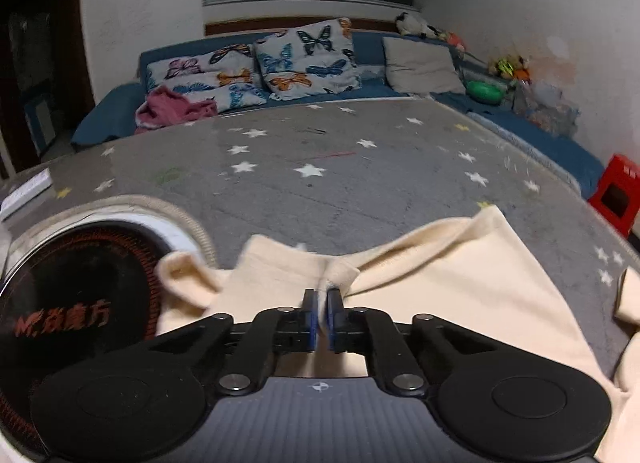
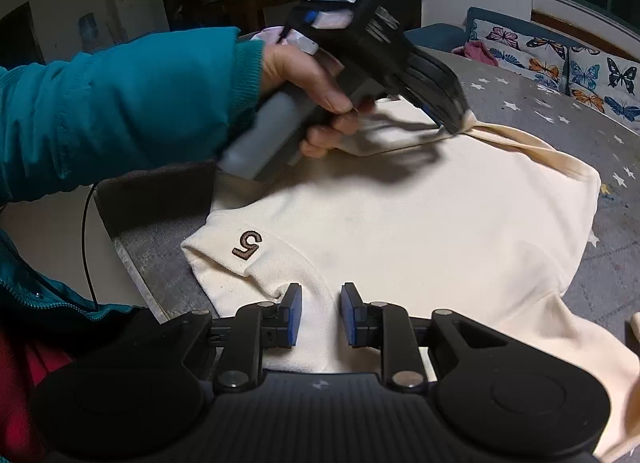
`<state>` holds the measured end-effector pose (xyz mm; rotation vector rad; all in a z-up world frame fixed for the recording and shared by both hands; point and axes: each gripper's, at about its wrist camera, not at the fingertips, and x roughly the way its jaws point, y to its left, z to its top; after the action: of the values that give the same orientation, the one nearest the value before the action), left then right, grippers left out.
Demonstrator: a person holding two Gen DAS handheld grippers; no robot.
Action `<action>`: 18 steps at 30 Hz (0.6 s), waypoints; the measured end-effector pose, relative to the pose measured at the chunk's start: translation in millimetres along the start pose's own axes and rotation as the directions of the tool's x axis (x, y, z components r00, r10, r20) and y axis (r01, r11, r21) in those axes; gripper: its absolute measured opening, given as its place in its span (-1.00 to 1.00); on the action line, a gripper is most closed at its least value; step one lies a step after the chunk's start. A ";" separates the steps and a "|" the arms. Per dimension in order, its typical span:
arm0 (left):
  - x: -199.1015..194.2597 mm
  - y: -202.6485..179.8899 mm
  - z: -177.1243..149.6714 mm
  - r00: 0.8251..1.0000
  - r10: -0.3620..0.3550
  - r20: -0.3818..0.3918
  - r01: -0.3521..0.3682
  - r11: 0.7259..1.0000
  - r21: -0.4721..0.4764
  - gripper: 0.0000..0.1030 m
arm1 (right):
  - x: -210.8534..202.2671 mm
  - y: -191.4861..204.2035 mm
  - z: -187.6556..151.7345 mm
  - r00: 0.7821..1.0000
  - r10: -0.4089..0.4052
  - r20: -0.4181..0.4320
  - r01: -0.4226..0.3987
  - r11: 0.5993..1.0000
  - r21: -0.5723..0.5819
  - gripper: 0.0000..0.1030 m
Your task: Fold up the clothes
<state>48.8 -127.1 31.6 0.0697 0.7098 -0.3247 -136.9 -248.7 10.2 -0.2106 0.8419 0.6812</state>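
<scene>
A cream sweatshirt (image 2: pixel 420 231) lies on the grey star-patterned table (image 2: pixel 532 107), with a brown "5" patch (image 2: pixel 248 243) near its collar. My left gripper (image 1: pixel 323 295) is shut on a bunched fold of the cream fabric (image 1: pixel 340 273) and lifts it a little. In the right wrist view the left gripper (image 2: pixel 460 125) pinches the garment's far edge, held by a hand in a teal sleeve. My right gripper (image 2: pixel 320 295) is open, hovering just above the garment beside the collar, with nothing between its blue pads.
A round black heater (image 1: pixel 80 295) with red lettering sits at the table's left. A blue sofa (image 1: pixel 368 47) with butterfly cushions and a pink garment (image 1: pixel 172 107) stands behind the table. A red stool (image 1: pixel 616 191) is at the right.
</scene>
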 end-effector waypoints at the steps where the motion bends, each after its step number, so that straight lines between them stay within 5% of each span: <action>1: -8.5 8.1 1.3 1.000 0.000 0.015 0.000 1.000 -0.019 -0.94 | 0.0 0.0 -0.4 1.000 -0.002 0.000 0.002 1.000 0.000 -0.58; 10: -134.0 110.5 -8.7 0.973 0.120 0.195 -0.078 0.974 -0.212 -0.95 | 2.3 3.1 1.1 1.000 -0.024 -0.008 0.024 1.000 0.017 -0.57; 18: -213.2 170.9 -65.7 0.951 0.213 0.225 -0.140 0.943 -0.302 -0.95 | 4.6 8.8 3.7 0.998 -0.058 -0.025 0.059 0.998 0.013 -0.53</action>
<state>-90.0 103.5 112.4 -0.1773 0.4836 -0.0530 -138.0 -238.2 9.9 -0.2312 0.8602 0.6191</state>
